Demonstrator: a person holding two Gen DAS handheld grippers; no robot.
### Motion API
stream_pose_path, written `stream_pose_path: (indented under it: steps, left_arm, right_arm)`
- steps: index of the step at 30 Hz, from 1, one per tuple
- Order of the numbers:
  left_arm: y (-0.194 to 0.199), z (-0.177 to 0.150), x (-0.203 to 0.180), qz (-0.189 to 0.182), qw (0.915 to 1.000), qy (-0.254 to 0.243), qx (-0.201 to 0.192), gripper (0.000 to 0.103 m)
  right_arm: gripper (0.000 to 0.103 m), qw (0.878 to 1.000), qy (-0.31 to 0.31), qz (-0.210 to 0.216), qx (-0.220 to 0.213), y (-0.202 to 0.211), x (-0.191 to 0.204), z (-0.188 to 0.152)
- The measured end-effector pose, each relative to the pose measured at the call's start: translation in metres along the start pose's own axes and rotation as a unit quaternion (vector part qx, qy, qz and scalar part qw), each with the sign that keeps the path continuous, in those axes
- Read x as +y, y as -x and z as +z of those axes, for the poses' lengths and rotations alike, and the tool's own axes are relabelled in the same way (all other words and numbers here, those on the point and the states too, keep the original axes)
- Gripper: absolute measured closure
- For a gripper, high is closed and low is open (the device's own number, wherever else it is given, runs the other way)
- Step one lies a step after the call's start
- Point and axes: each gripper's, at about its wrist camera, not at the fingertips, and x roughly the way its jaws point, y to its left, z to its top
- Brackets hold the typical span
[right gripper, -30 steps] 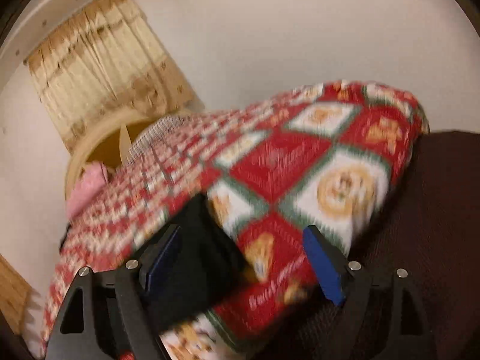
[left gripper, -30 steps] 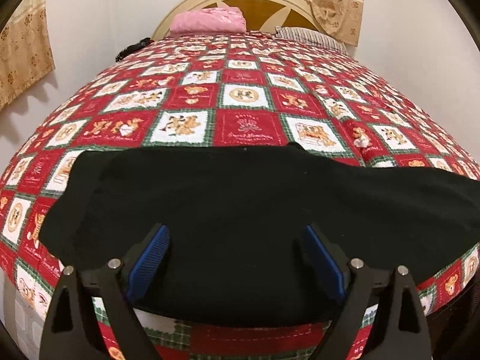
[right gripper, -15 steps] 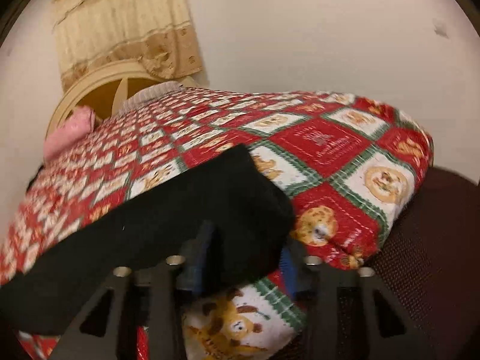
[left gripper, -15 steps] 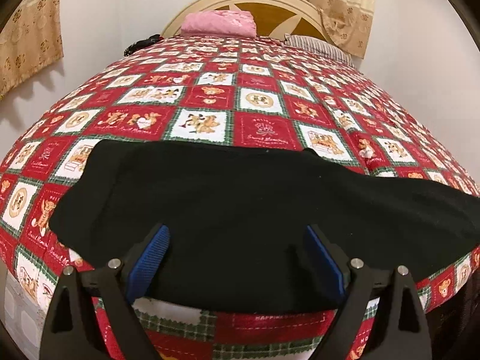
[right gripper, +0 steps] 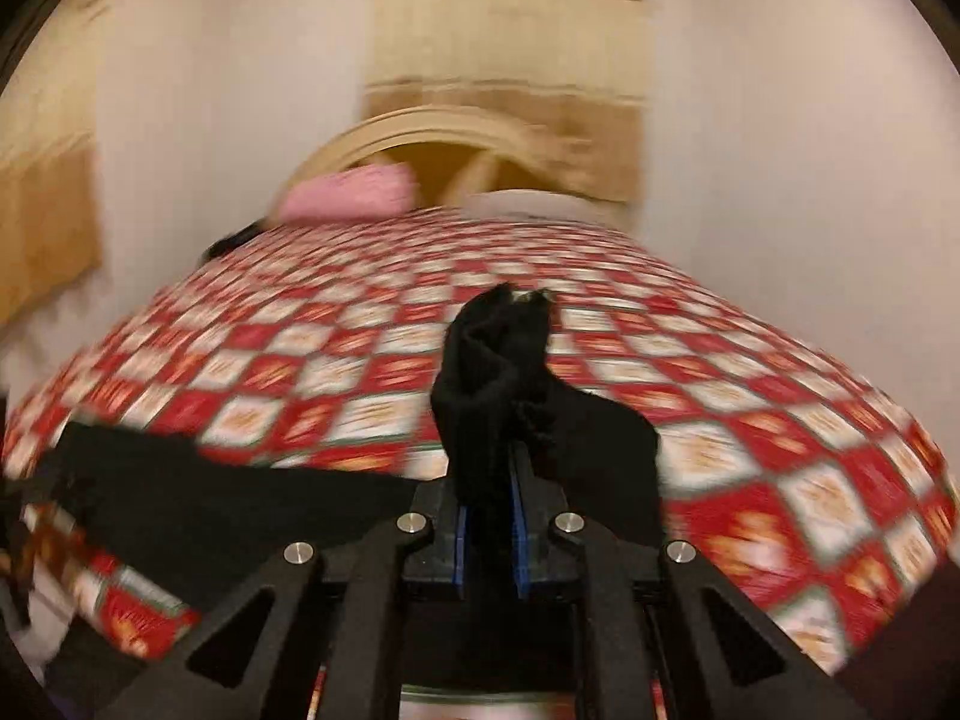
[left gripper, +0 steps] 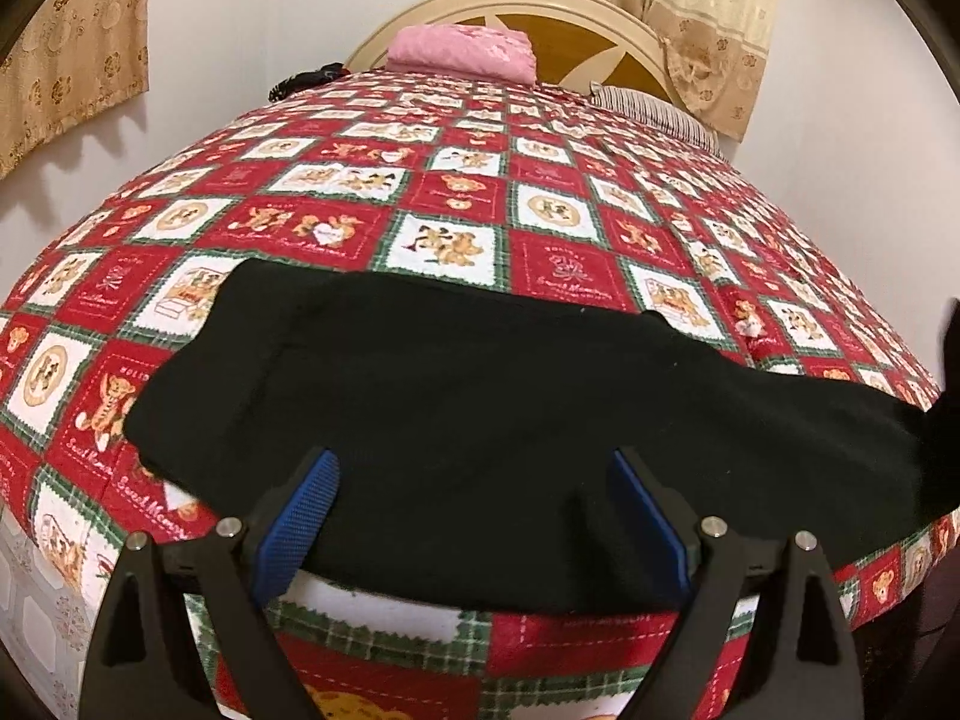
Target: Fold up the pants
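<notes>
The right gripper (right gripper: pixel 489 516) is squeezed tight on a bunched end of the soft black pants (right gripper: pixel 498 360), and that end sticks up between its blue pads (right gripper: pixel 519 534). The left gripper (left gripper: pixel 474 510) is wide open above the pants (left gripper: pixel 480 420), pinching nothing. The pants lie flat across the near edge of the bed, on a red, white and green checked quilt with teddy bears (left gripper: pixel 456 192). A folded pink blanket (left gripper: pixel 462 51) sits far off by the round wooden headboard (left gripper: pixel 576 30).
</notes>
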Motion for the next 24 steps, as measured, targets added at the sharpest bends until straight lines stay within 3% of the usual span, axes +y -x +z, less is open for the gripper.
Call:
stream_pose_path:
  steps: [5, 9, 11, 13, 17, 19, 24]
  left_arm:
    - [0.003, 0.0, 0.012, 0.004, 0.9999, 0.009, -0.004, 0.01]
    - [0.001, -0.002, 0.022, 0.011, 0.9998, 0.017, -0.002, 0.01]
    - [-0.002, -0.003, 0.026, 0.012, 0.9997, 0.023, 0.001, 0.01]
    - [-0.005, -0.003, 0.027, 0.012, 0.9996, 0.026, 0.005, 0.01]
    - [-0.006, -0.004, 0.021, 0.019, 0.9998, 0.009, 0.002, 0.01]
    - [-0.007, -0.005, 0.019, 0.021, 0.9998, 0.003, 0.003, 0.01]
    - [-0.008, -0.005, 0.016, 0.015, 0.9999, 0.006, 0.005, 0.01]
  right_arm:
    - [0.092, 0.996, 0.056, 0.051, 0.053, -0.052, 0.081, -0.041]
    - [0.086, 0.99, 0.123, 0.02, 0.062, -0.068, 0.115, -0.068]
    - [0.053, 0.988, 0.139, 0.029, 0.067, -0.067, 0.12, -0.074]
    - [0.031, 0.985, 0.137, 0.069, 0.077, -0.06, 0.121, -0.076]
    - [0.029, 0.971, 0.127, 0.179, 0.096, -0.039, 0.119, -0.078]
    - [0.029, 0.971, 0.076, 0.209, 0.089, -0.031, 0.104, -0.067]
    - [0.03, 0.983, -0.034, 0.174, 0.041, -0.035, 0.064, -0.044]
